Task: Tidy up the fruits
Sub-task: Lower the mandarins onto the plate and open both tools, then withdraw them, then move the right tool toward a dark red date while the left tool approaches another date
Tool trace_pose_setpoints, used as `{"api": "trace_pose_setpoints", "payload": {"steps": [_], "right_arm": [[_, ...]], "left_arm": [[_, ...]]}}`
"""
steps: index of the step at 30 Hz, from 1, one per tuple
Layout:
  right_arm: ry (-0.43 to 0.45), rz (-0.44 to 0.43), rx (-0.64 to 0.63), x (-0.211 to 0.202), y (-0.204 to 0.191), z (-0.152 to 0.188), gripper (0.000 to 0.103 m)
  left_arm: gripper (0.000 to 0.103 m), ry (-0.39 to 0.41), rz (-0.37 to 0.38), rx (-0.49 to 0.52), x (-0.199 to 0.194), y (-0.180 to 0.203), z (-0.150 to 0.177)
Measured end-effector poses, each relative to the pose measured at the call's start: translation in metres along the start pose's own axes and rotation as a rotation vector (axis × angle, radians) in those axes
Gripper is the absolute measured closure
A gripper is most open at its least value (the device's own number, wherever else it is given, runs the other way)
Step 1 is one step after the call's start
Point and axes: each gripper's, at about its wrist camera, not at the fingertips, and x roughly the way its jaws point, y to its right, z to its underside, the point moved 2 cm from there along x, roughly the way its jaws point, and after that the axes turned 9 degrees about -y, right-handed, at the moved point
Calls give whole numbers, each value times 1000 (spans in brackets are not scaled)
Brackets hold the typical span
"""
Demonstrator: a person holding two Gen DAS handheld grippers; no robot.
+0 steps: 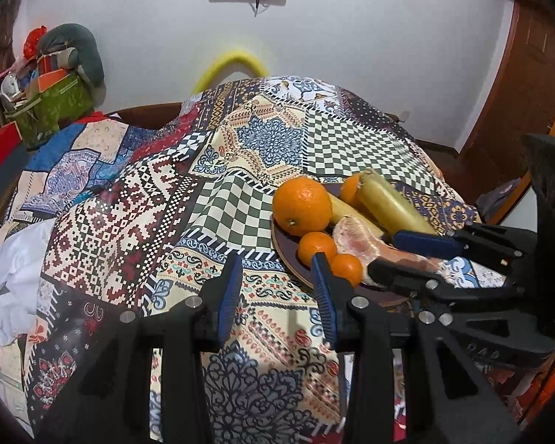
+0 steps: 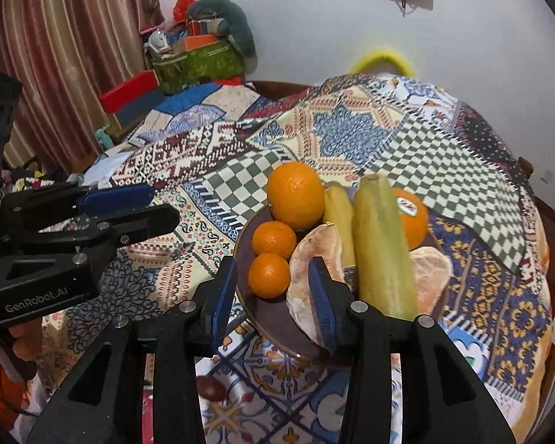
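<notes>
A dark plate (image 2: 262,307) on the patchwork cloth holds a large orange (image 2: 296,195), two small mandarins (image 2: 273,239), two bananas (image 2: 383,244), a stickered orange (image 2: 412,218) and pomelo pieces (image 2: 314,255). The plate also shows in the left wrist view (image 1: 296,270), with the large orange (image 1: 301,206) and a pomelo piece (image 1: 359,236). My left gripper (image 1: 275,288) is open and empty, just left of the plate. My right gripper (image 2: 272,296) is open at the plate's near rim, its right finger in front of the pomelo piece, holding nothing.
The patchwork cloth (image 1: 129,203) covers a table and a humped shape behind the plate. A green box of clutter (image 2: 196,63) and a red box (image 2: 129,92) stand at the back left by a curtain. White cloth (image 1: 11,277) lies at the left.
</notes>
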Motion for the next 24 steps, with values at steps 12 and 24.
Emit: {"api": "trace_pose_setpoints", "payload": {"steps": [12, 24], "right_arm": [[80, 44, 60, -77, 1, 37, 66], [26, 59, 94, -92, -8, 96, 66]], "left_arm": [[65, 32, 34, 17, -52, 29, 28], [64, -12, 43, 51, -75, 54, 74]]}}
